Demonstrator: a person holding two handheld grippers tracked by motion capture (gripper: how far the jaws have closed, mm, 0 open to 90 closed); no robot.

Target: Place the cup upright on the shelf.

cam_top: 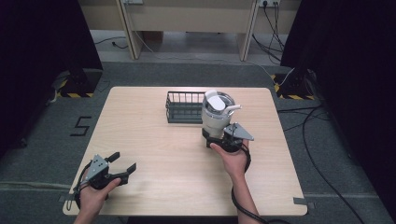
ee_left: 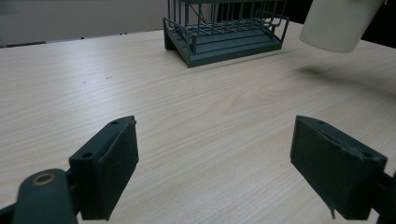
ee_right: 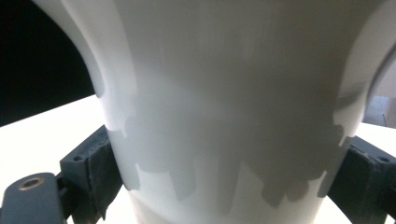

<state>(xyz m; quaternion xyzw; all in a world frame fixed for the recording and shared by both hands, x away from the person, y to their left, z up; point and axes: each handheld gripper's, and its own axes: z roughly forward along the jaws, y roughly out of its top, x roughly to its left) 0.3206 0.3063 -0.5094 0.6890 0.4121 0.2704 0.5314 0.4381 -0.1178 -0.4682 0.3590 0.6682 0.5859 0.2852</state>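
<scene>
Right gripper (cam_top: 219,140): I have it clamped on the white tumbler (cam_top: 216,114), low on the body. In the right gripper view both black pads (ee_right: 100,175) press against the pale wall of the tumbler (ee_right: 233,102), one on each side, the cup between them.

Tumbler position: held off the table (cam_top: 154,154), tilted a little. From the left gripper view its base (ee_left: 337,25) hangs clear of the wood with a soft shadow on the tabletop beneath it. In the high view it sits just beside the right end of the dark wire basket (cam_top: 184,107), overlapping the basket's corner (I cannot tell whether the two touch). Lid is on, a light-coloured top with a straw or spout piece sticking out toward the right.

Left gripper (cam_top: 122,164): jaws wide apart, nothing between them. It is near the front-left part of the table, well apart from the tumbler. In its own view the two pads (ee_left: 109,168) frame bare wood grain, with the wire basket (ee_left: 224,32) farther off at the back of the table.

Basket stands upright near the far edge of the table, and I see nothing inside it
</scene>
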